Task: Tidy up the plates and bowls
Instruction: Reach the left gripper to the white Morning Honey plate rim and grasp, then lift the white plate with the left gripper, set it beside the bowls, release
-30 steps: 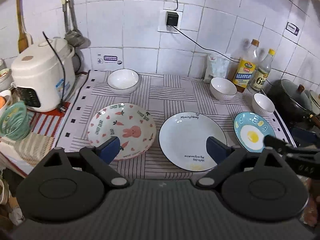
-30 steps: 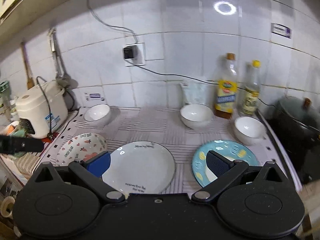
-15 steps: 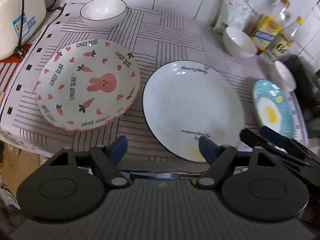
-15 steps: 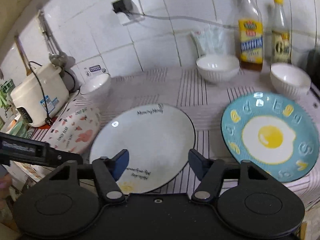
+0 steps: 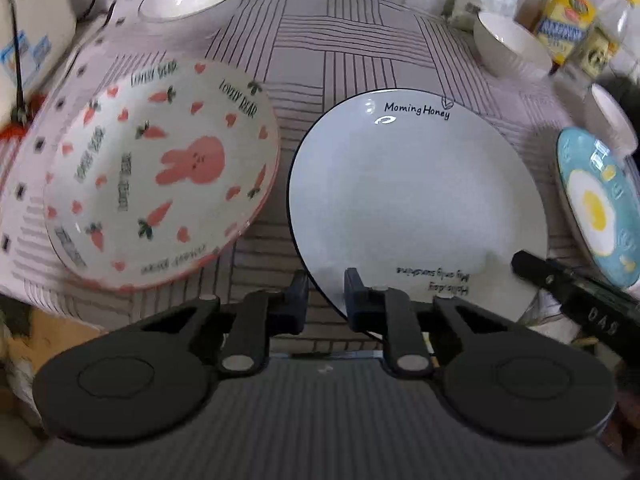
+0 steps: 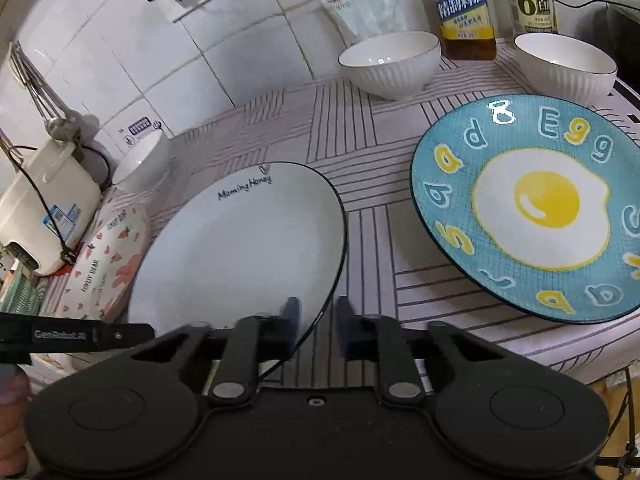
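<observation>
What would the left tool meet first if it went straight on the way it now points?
Most likely the near rim of the white "Morning Honey" plate, which already sits between the fingertips of the left tool. The jaws stand narrowly apart around the rim; whether they touch it yet is unclear.

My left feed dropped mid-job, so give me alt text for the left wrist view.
The left gripper has its jaws narrowed around the near rim of the round white black-rimmed plate, with a gap showing between them. The rabbit-and-carrot patterned dish sits to its left and the blue fried-egg plate to its right, on the striped cloth.
</observation>
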